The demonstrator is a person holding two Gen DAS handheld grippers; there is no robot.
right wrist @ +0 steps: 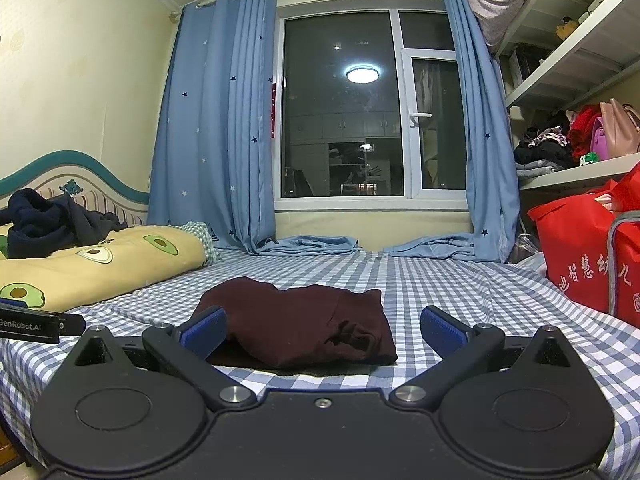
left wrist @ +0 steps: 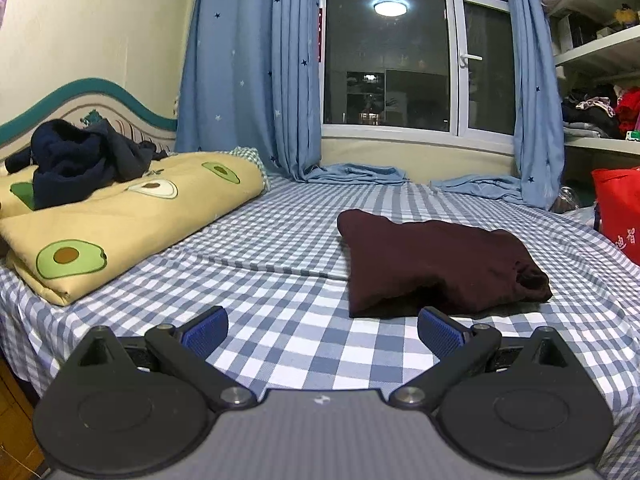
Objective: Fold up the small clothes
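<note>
A dark maroon garment (left wrist: pixel 432 264) lies folded into a compact bundle on the blue checked bed sheet (left wrist: pixel 288 240). My left gripper (left wrist: pixel 322 332) is open, low over the sheet, with the bundle just ahead and to its right. In the right wrist view the same maroon garment (right wrist: pixel 304 320) sits directly ahead, and my right gripper (right wrist: pixel 322 330) is open with nothing between its blue pads; its left pad (right wrist: pixel 204 330) overlaps the bundle's near left corner. The left gripper's body (right wrist: pixel 36 326) shows at the left edge.
A folded yellow avocado-print quilt (left wrist: pixel 120 216) lies at the left with a dark navy garment (left wrist: pixel 76 160) heaped on it. A red bag (right wrist: pixel 588 256) stands at the bed's right edge. Blue curtains (right wrist: pixel 216 128) pool on the sheet under the window; shelves (right wrist: pixel 568 80) stand right.
</note>
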